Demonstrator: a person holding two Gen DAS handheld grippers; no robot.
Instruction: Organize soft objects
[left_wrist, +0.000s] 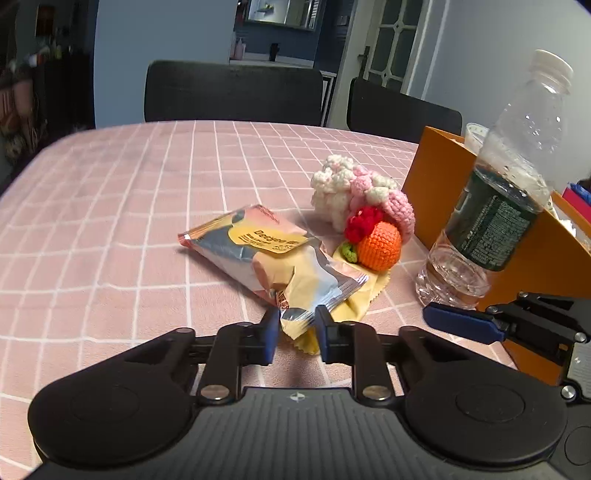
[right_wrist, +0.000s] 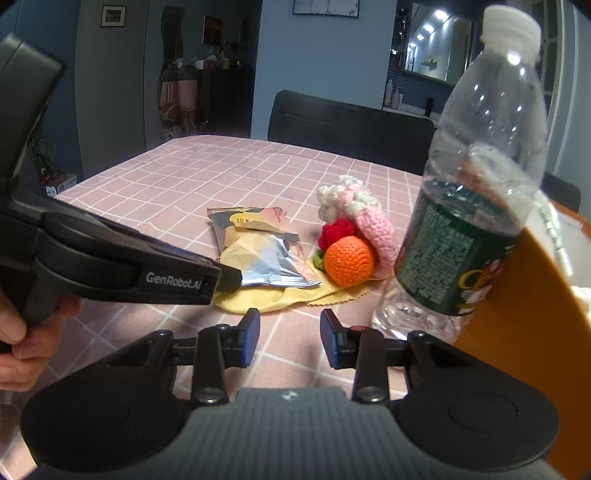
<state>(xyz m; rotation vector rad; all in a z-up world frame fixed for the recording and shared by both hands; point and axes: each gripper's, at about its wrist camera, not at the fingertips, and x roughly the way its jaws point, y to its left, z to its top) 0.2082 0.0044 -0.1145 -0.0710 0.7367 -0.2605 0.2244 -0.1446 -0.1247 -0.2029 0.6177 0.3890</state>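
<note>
A snack packet (left_wrist: 269, 254) lies on a yellow cloth (left_wrist: 354, 295) on the pink checked tablecloth (left_wrist: 110, 206). My left gripper (left_wrist: 295, 328) has its jaws closed around the packet's near corner and the cloth's edge. Behind them sit an orange crocheted ball (left_wrist: 380, 245) with a red bit and a pink-and-white crocheted piece (left_wrist: 354, 188). In the right wrist view the packet (right_wrist: 266, 254), cloth (right_wrist: 258, 299) and orange ball (right_wrist: 349, 260) lie ahead. My right gripper (right_wrist: 290, 334) is open and empty just in front of the cloth.
A clear plastic bottle (left_wrist: 495, 206) stands at the right, against an orange box (left_wrist: 535, 258); the bottle (right_wrist: 465, 206) looms close in the right wrist view. Two dark chairs (left_wrist: 232, 92) stand behind the table. The left gripper's body (right_wrist: 110, 258) crosses the right view.
</note>
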